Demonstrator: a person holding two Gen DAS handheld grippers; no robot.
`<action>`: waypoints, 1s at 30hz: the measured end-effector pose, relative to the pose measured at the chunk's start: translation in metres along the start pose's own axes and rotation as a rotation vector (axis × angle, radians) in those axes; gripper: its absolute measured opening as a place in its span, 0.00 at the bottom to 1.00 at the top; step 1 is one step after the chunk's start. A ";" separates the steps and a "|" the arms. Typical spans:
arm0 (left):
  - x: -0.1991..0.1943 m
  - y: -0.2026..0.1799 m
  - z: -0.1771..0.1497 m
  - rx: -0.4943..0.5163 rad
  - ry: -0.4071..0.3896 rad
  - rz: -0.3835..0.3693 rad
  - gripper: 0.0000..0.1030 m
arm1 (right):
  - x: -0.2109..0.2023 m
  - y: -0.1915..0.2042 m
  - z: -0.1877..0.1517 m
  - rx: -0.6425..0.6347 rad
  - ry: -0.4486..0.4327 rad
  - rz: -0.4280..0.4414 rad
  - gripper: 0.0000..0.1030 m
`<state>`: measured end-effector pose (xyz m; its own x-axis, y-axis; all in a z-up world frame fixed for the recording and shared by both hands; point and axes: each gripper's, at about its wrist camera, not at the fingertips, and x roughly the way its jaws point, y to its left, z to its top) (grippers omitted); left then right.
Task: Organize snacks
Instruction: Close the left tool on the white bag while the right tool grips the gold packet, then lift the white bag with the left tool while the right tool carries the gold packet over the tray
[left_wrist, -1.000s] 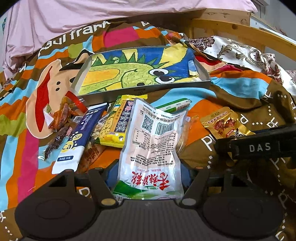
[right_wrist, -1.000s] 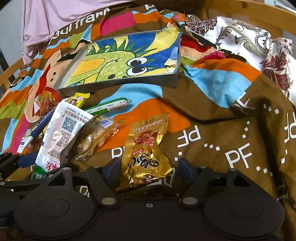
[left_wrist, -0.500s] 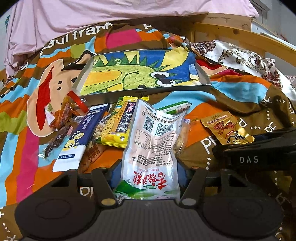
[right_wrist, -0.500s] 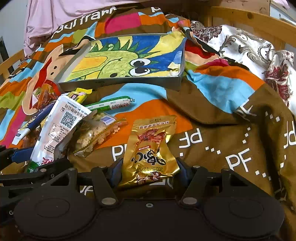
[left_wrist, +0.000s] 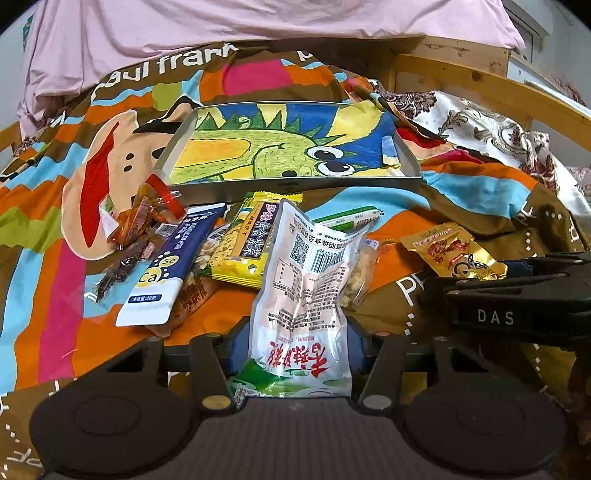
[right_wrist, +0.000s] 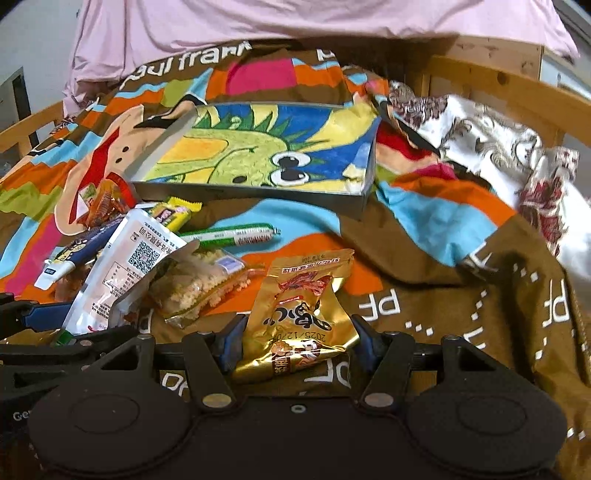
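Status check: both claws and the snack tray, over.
Left claw closing on white packet. Right claw pinching gold packet. Tray sits beyond snack pile, nothing inside. Path clear.

Both wrist views look forward and steeply down along their fingers, close over a multicoloured cartoon-print blanket (left_wrist: 461, 206). The left view sits left of the right. Both share the grey rectangular tray with a dinosaur drawing (left_wrist: 295, 182) (right_wrist: 258, 194) and the white printed snack pouch (left_wrist: 303, 295) (right_wrist: 122, 266).

The white packet (left_wrist: 301, 306) hides most of the clear puffed-snack bag (left_wrist: 356, 273) and the green sausage stick (left_wrist: 347, 219). The blue sachet (left_wrist: 166, 269) covers an orange pack (left_wrist: 192, 295), its print unreadable.
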<state>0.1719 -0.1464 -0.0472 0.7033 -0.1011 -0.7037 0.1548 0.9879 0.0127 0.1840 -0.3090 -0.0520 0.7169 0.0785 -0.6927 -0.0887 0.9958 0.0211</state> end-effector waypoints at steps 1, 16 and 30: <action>-0.001 0.000 0.000 -0.003 -0.002 -0.001 0.54 | -0.001 0.000 0.000 -0.003 -0.005 -0.002 0.59; -0.020 -0.004 0.014 -0.017 -0.078 0.007 0.54 | -0.019 -0.007 0.009 0.034 -0.156 -0.021 0.59; -0.016 0.014 0.056 -0.055 -0.164 0.037 0.54 | -0.015 -0.009 0.036 0.012 -0.344 -0.056 0.59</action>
<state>0.2018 -0.1372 0.0047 0.8124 -0.0783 -0.5778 0.0921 0.9957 -0.0055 0.1993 -0.3179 -0.0160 0.9115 0.0329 -0.4099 -0.0359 0.9994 0.0004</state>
